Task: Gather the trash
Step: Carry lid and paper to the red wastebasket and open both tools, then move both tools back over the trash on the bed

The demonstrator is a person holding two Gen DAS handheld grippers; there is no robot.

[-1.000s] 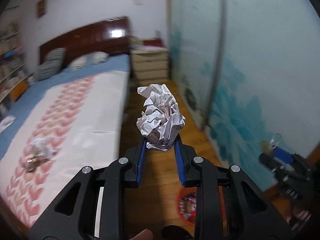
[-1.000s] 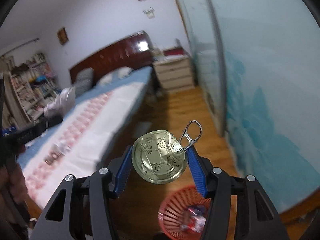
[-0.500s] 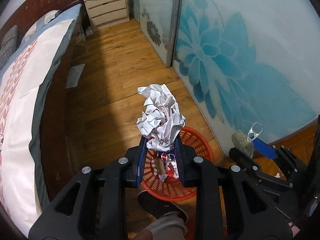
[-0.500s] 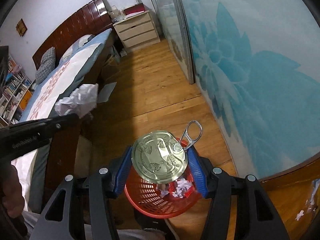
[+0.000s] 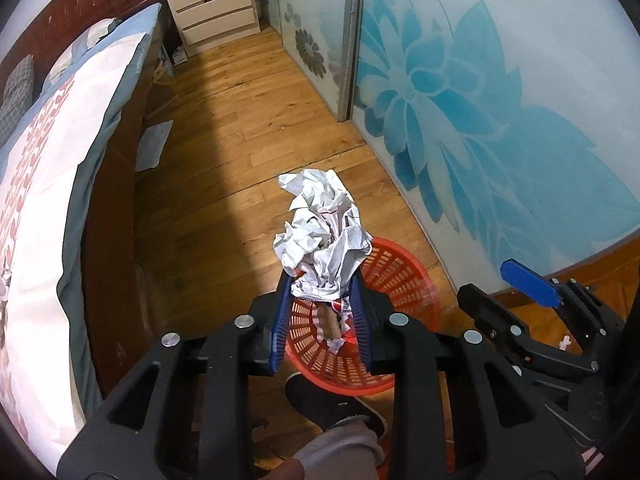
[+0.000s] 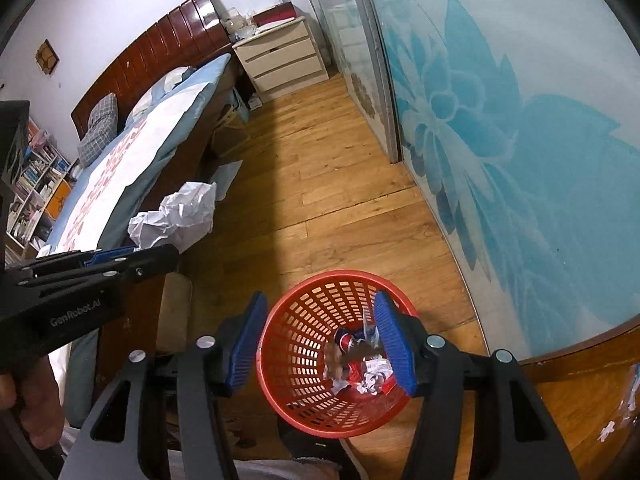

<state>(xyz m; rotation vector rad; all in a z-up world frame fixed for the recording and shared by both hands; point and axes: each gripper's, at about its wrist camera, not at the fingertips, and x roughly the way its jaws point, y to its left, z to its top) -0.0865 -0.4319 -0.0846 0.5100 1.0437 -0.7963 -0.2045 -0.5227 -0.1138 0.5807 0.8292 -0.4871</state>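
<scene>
Over the red basket [image 6: 304, 344], the right gripper [image 6: 318, 344] hangs with jaws apart; the left gripper [image 5: 320, 312] clamps crumpled paper [image 5: 320, 236].

A motion-blurred brownish object [image 6: 335, 354] inside the red plastic mesh basket [image 6: 296, 344] cannot be identified; the crumpled white paper ball [image 5: 322, 236] hides the basket's far rim

We see crumpled matt paper [image 5: 320, 232], a perforated red plastic basket [image 6: 304, 344], a glossy wood plank floor [image 5: 248, 128] and a polished wooden headboard [image 6: 160, 48].
</scene>
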